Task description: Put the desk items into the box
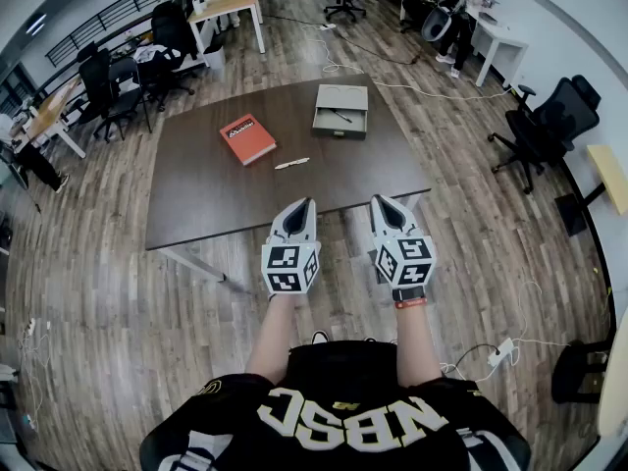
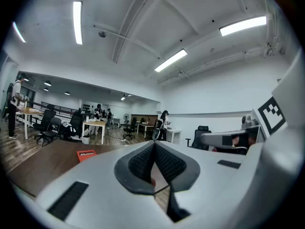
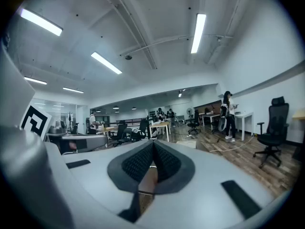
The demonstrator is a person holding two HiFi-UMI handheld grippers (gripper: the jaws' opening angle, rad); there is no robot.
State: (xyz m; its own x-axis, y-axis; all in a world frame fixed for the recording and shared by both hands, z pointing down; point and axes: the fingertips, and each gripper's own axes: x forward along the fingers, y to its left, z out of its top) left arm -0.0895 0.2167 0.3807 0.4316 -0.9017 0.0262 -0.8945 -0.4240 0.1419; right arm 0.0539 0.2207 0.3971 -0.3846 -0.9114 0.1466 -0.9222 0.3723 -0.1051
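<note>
The left hand-held gripper (image 1: 305, 204) hangs over the near edge of the brown surface (image 1: 196, 199). Its jaws are closed tip to tip with nothing between them. Just beside it, the right hand-held gripper (image 1: 379, 202) is likewise closed and empty. Farther across the surface, from left to right, lie a red book (image 1: 247, 137), a slim pale pen (image 1: 291, 163) near it, and the open grey box (image 1: 351, 94) with a dark pen (image 1: 340, 117) inside. All of them are well apart from both grippers.
</note>
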